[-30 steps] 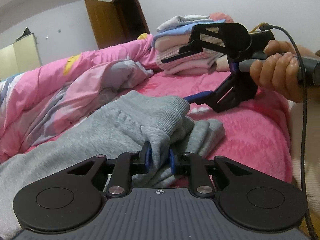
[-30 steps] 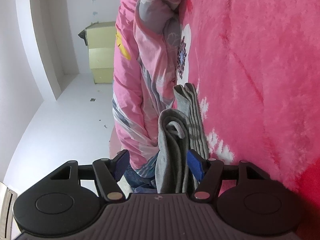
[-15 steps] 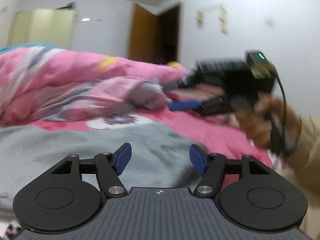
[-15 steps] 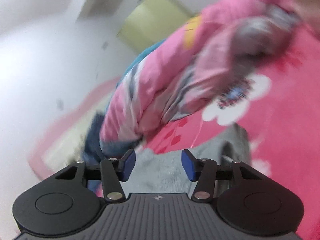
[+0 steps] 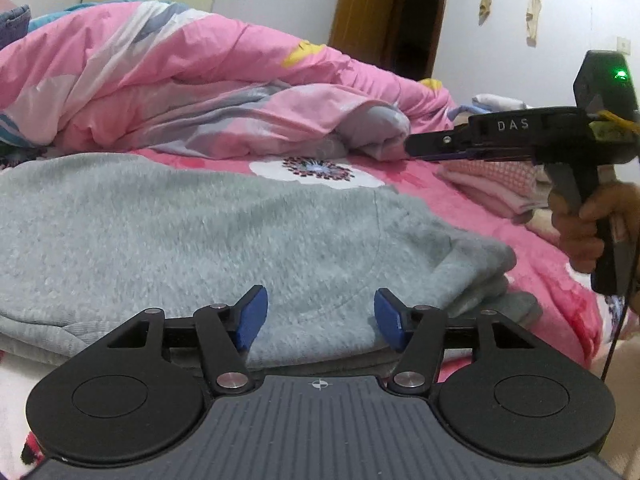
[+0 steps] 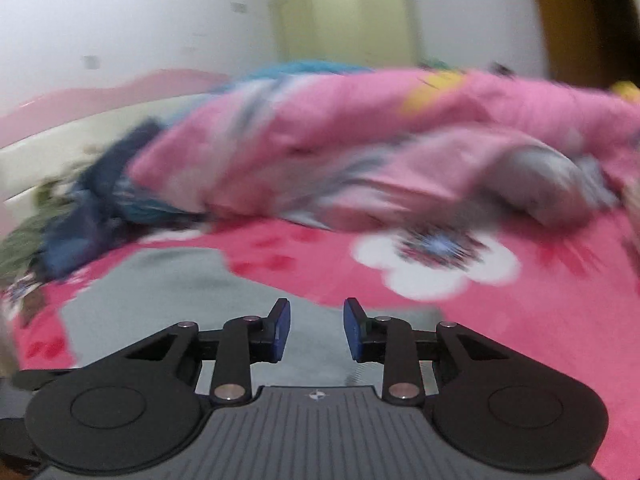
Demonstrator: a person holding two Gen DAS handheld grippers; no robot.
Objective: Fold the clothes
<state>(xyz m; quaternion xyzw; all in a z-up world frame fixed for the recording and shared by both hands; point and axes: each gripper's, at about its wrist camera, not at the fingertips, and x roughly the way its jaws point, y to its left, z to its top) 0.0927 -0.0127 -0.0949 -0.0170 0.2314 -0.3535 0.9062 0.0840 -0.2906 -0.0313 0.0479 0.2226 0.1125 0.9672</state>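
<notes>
A grey sweater point(image 5: 208, 232) lies folded flat on the pink bed sheet point(image 5: 472, 200). My left gripper point(image 5: 320, 314) is open and empty, low over the sweater's near edge. My right gripper point(image 6: 316, 330) is open and empty above the sweater point(image 6: 168, 292); the right wrist view is blurred. The right gripper also shows in the left wrist view point(image 5: 416, 148), held in a hand at the right, raised above the bed and apart from the sweater.
A crumpled pink quilt point(image 5: 180, 80) lies along the far side of the bed. A stack of folded clothes point(image 5: 492, 184) sits at the right behind the right gripper. A brown door point(image 5: 368, 16) and a pale wardrobe point(image 6: 344, 24) stand behind.
Both grippers let go of the grey sweater and opened. It now lies flat. Both grippers have pulled back and swung level; the right one rose away to the right.
</notes>
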